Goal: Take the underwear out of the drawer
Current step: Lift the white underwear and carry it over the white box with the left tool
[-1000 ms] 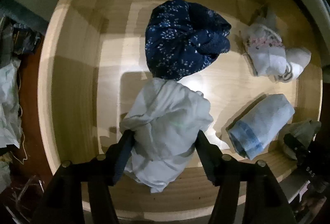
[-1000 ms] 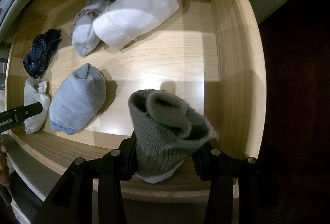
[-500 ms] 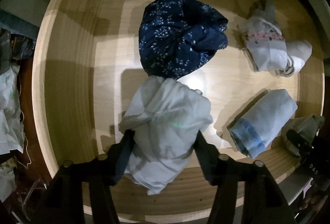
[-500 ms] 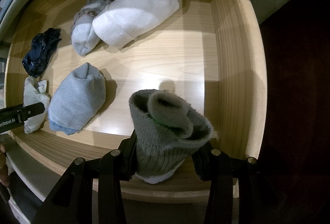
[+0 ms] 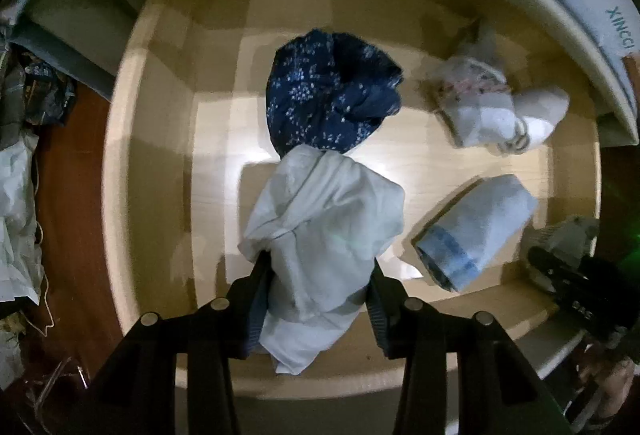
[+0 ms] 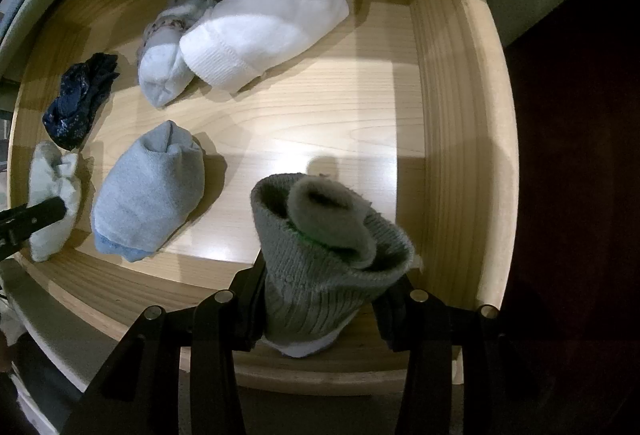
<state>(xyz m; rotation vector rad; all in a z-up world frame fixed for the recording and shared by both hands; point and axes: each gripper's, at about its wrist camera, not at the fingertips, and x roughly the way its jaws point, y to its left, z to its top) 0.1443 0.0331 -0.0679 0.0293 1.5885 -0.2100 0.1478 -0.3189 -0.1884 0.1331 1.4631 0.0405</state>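
Gleaming pale wooden drawer floor [image 6: 320, 123]

We see a pale wooden drawer [image 6: 452, 123], and we place everything from the light blue rolled sock [image 6: 148, 195] on its floor. Behind the sock lie a big white sock [image 6: 264, 35] and a smaller white bundle [image 6: 164, 71], touching each other. To its left lie a navy patterned roll [image 6: 80, 103] and a pale white bundle [image 6: 56, 187].
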